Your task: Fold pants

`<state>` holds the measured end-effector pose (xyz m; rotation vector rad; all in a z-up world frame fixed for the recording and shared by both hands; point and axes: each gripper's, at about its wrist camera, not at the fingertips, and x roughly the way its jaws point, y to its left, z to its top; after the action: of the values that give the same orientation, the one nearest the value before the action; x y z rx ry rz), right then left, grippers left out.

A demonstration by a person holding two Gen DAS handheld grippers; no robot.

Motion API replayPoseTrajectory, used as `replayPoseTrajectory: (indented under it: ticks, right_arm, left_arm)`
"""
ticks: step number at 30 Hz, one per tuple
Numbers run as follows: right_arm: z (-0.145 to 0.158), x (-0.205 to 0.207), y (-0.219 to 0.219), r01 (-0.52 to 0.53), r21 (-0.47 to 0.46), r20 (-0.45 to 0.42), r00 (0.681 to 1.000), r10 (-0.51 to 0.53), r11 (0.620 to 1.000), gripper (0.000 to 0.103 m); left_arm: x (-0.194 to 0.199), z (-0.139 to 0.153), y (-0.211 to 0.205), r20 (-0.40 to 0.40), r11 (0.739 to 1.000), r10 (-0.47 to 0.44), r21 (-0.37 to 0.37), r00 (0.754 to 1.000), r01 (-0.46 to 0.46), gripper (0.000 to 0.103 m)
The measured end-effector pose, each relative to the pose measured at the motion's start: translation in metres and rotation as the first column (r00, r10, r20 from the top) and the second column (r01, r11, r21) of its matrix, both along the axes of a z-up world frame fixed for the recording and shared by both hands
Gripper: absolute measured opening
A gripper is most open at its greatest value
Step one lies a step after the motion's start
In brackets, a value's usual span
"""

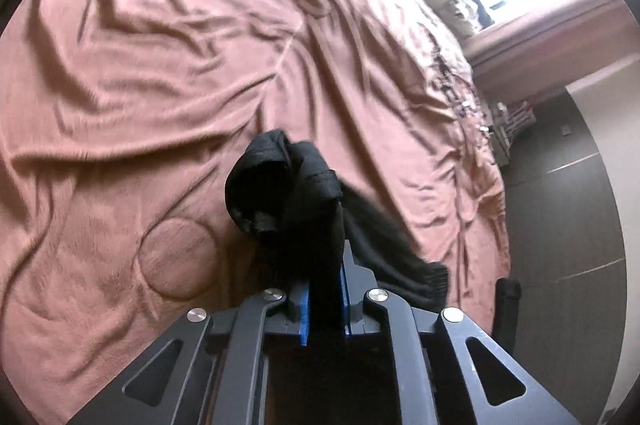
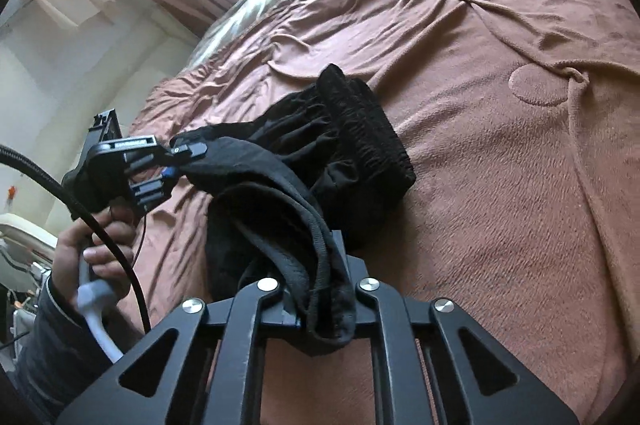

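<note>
Pinching bunched black pants [image 1: 288, 181] between the blue-padded left tongs [image 1: 326, 289], soft knit fabric drooping over a rumpled brown fleece blanket [image 1: 160, 65] on the bed. Clamping a corded hem fold in the right tongs [image 2: 324, 305], ribbed elastic waistband [image 2: 368, 129] lying on the blanket.

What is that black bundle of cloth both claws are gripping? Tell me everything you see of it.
It is a pair of soft black fabric pants, bunched rather than flat. A ribbed, gathered elastic waistband lies on the wrinkled brown fleece blanket. The right claw pinches stitched edges of the cloth near the camera; the left claw grips another part, which bulges out in a lump beyond its blue pads. Cloth sags between the two.
</note>
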<state>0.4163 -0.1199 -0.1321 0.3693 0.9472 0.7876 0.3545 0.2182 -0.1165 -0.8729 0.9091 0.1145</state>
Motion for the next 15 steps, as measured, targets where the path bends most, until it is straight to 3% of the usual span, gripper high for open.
replayPoseTrajectory:
  ticks: [7,15]
  right_arm:
    - [0.000,-0.013,-0.011,-0.009,0.027,0.005,1.000,0.009,1.000,0.004]
    - [-0.001,-0.024,-0.018,0.008,0.046,-0.002,1.000,-0.008,0.999,0.002]
  left_arm:
    - [0.027,0.037,-0.019,0.056,0.997,-0.071,0.046,0.996,0.068,0.011]
    - [0.064,0.042,-0.044,0.038,0.988,-0.137,0.072,0.990,0.134,0.010]
